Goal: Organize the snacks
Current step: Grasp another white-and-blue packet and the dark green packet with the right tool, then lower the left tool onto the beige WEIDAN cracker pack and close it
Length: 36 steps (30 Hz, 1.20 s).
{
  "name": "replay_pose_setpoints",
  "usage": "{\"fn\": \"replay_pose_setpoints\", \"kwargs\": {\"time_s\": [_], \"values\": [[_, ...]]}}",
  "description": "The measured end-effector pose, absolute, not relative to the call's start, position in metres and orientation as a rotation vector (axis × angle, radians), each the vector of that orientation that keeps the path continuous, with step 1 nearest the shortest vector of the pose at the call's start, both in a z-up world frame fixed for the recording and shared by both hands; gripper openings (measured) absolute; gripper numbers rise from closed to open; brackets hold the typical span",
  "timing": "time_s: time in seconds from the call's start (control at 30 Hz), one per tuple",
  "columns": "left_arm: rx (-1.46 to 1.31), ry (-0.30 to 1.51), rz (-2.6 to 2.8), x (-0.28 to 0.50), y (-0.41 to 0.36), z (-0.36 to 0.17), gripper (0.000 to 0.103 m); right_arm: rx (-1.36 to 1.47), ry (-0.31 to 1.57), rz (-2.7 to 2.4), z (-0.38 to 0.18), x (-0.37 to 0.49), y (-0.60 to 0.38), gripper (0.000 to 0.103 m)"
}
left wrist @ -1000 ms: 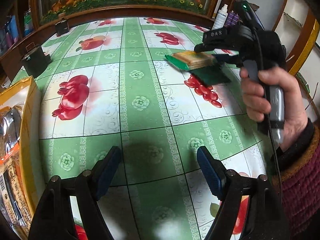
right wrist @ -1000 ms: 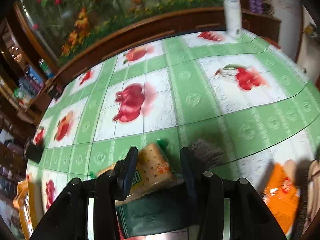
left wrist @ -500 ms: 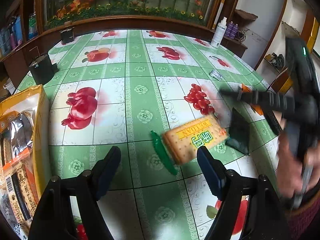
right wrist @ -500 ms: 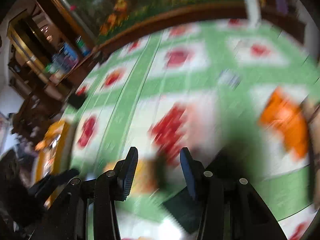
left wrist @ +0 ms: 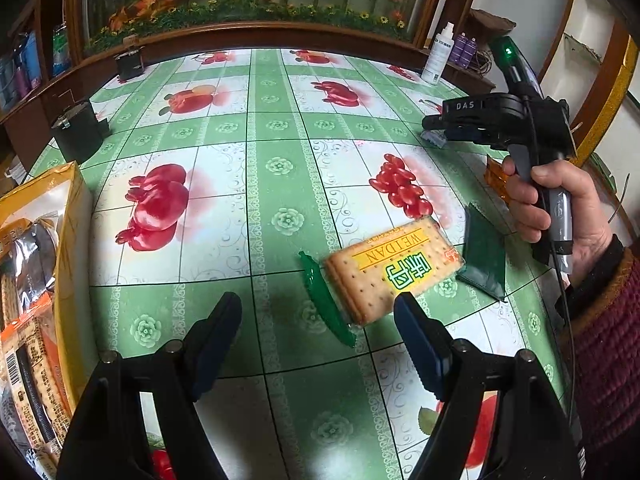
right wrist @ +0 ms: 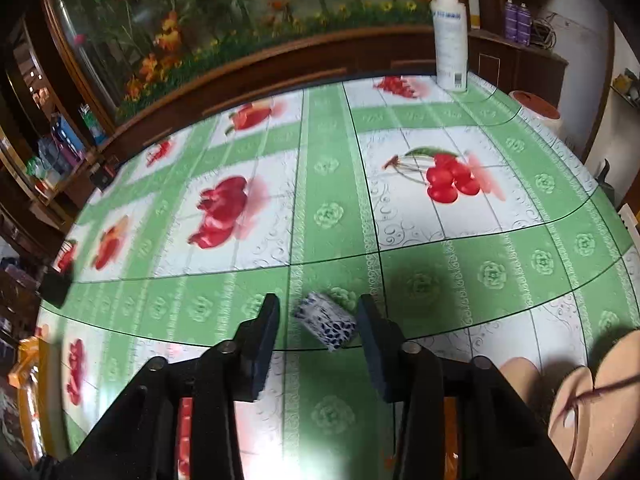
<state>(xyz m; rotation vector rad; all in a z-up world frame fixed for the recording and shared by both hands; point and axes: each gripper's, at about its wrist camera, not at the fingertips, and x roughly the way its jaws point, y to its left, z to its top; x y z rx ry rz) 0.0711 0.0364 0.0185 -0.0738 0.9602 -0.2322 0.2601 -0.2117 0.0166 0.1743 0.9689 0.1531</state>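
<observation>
Left wrist view: a yellow snack box [left wrist: 60,264] is cut off by the left edge, its printed packets only partly readable; an orange packet [left wrist: 495,179] is mostly hidden behind the person's hand [left wrist: 560,208]; the left tool [left wrist: 318,320] stands wide and empty above the glossy, fruit-printed green counter [left wrist: 276,168]; a flat rectangular cracker pack [left wrist: 390,270] in clear wrap with dark green sealed ends lies just ahead of the tool's tips, its near corner beside the right-hand pad, touching neither pad; the small blue-and-white packet [left wrist: 434,137] shows only as a sliver under the right tool [left wrist: 438,126], well beyond.

Right wrist view: edges are smeared by motion blur, and an orange shape low between the tool's arms is too hidden to name; the right tool [right wrist: 318,320] is narrow and closing, with the small blue-and-white packet [right wrist: 326,322], crinkled and cushion-shaped, lying tilted on the counter [right wrist: 480,248] between the pads, a gap visible on each side; a white spray bottle [right wrist: 451,36] stands upright at the far edge.
</observation>
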Motion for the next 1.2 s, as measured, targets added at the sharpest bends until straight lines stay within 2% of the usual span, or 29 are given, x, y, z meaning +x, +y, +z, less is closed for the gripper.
{"fn": "replay_pose_setpoints", "kwargs": {"time_s": [0.1,0.23,0.47,0.8,0.87,1.0,1.07,1.2], "values": [[-0.08,0.959,-0.234,0.071,0.037,0.019,0.078,0.172,0.992,0.182,0.012,0.252,-0.209,0.025],[-0.076,0.961,-0.233,0.071,0.037,0.019,0.078,0.065,0.981,0.149,0.011,0.243,-0.196,0.022],[-0.074,0.95,-0.232,0.071,0.038,0.019,0.078,0.089,0.975,0.137,0.016,0.227,-0.193,0.021],[-0.01,0.921,-0.274,0.065,0.024,0.022,0.078,0.279,0.909,0.221,0.036,0.102,-0.194,0.022],[0.043,0.909,-0.29,0.061,0.016,0.022,0.085,0.317,0.924,0.238,0.029,0.091,-0.197,0.022],[0.133,0.839,-0.296,0.051,0.001,0.028,0.086,0.306,0.933,0.219,0.015,0.083,-0.202,0.022],[0.169,0.804,-0.274,0.051,-0.004,0.028,0.09,0.278,0.921,0.2,0.016,0.085,-0.204,0.021],[0.121,0.874,-0.305,0.065,-0.007,0.02,0.09,0.247,0.913,0.189,0.016,0.086,-0.206,0.021]]}}
